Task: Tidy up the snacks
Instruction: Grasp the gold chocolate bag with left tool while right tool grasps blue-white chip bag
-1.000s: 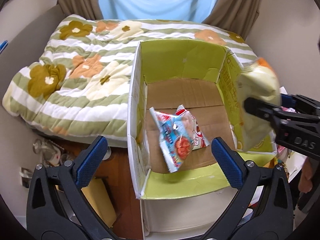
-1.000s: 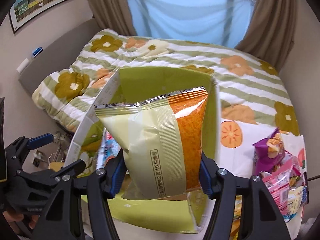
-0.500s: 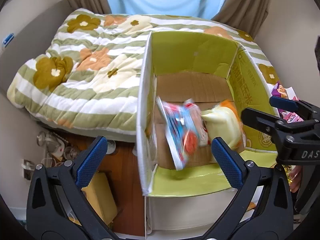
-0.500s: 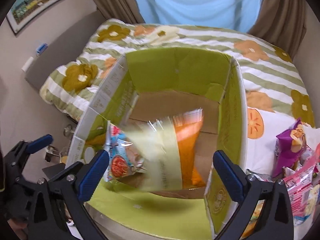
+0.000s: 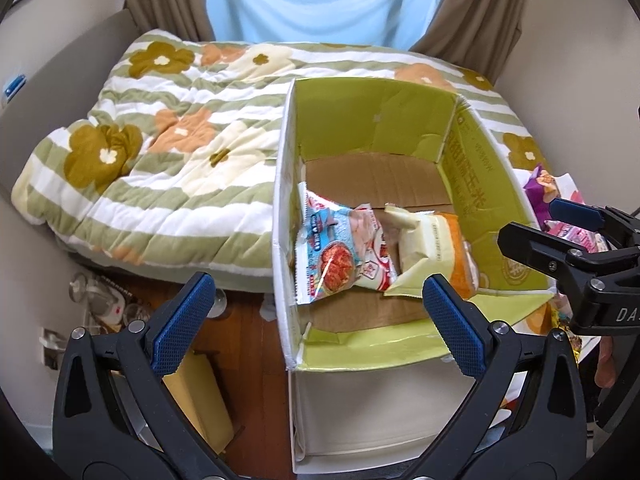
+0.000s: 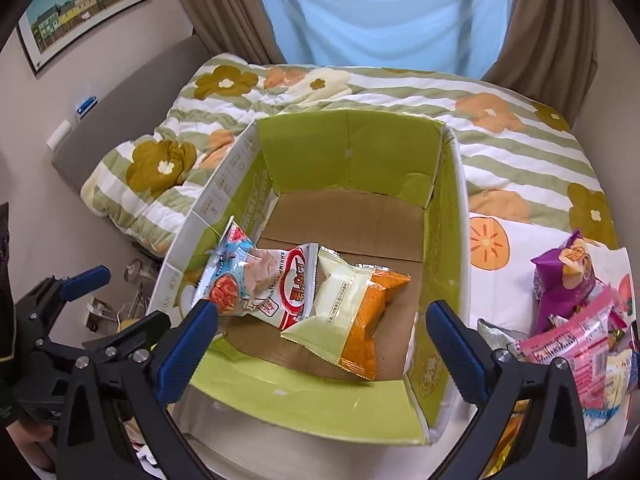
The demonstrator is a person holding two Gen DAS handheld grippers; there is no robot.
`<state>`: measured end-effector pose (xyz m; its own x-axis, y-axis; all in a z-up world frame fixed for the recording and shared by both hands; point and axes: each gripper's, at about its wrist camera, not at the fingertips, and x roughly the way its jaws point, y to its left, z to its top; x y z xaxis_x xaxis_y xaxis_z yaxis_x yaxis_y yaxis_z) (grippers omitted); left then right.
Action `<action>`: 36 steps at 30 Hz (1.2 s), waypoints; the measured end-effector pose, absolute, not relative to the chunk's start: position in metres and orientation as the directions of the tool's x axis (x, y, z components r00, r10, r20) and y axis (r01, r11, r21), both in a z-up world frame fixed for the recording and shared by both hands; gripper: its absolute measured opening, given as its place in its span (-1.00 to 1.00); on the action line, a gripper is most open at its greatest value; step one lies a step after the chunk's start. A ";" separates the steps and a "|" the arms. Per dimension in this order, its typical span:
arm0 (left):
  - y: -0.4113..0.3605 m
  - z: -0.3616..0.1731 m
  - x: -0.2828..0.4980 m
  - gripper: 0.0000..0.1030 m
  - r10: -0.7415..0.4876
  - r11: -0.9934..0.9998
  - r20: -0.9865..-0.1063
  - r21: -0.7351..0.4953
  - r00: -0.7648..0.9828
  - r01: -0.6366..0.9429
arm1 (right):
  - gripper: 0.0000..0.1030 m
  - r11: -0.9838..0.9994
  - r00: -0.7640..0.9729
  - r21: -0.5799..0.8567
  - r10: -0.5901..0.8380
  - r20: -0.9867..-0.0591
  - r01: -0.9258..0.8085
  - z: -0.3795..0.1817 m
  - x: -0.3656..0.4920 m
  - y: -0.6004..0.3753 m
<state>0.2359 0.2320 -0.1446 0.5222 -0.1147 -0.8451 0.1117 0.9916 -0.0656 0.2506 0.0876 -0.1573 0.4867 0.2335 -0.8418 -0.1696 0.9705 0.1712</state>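
An open cardboard box with green flaps (image 5: 476, 168) (image 6: 352, 152) stands at the bed's edge. Inside lie a blue snack bag (image 5: 326, 248) (image 6: 230, 276), a red-and-white shrimp snack bag (image 5: 376, 264) (image 6: 290, 292) and a cream-and-orange chip bag (image 5: 434, 242) (image 6: 352, 308). My left gripper (image 5: 318, 322) is open and empty above the box's near left corner. My right gripper (image 6: 318, 346) is open and empty above the box's near edge; it also shows in the left wrist view (image 5: 560, 228). More snack bags (image 6: 576, 320) lie right of the box.
The box sits next to a floral green-striped quilt (image 5: 168, 148) (image 6: 516, 136) on a bed. A wooden floor with clutter (image 5: 112, 300) lies to the left below. Curtains and a window (image 6: 384, 12) are behind.
My right gripper opened and let go of the cream-and-orange chip bag, which dropped into the box and now rests beside the other two bags. Both grippers rose slightly.
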 end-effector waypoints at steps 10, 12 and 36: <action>0.189 -0.132 0.216 0.99 -0.212 0.971 -0.824 -0.116 0.525 0.211 | 1.00 0.984 0.577 0.161 0.177 -0.797 -0.080 -0.124 0.215 0.050; 0.173 -0.129 0.210 0.99 -0.243 0.962 -0.819 -0.134 0.520 0.239 | 1.00 0.989 0.593 0.139 0.137 -0.794 -0.041 -0.119 0.207 0.036; -0.077 -0.207 0.109 0.99 -0.297 0.955 -0.902 -0.275 0.315 0.113 | 1.00 0.995 0.616 0.050 0.092 -0.783 -0.086 -0.144 0.118 -0.217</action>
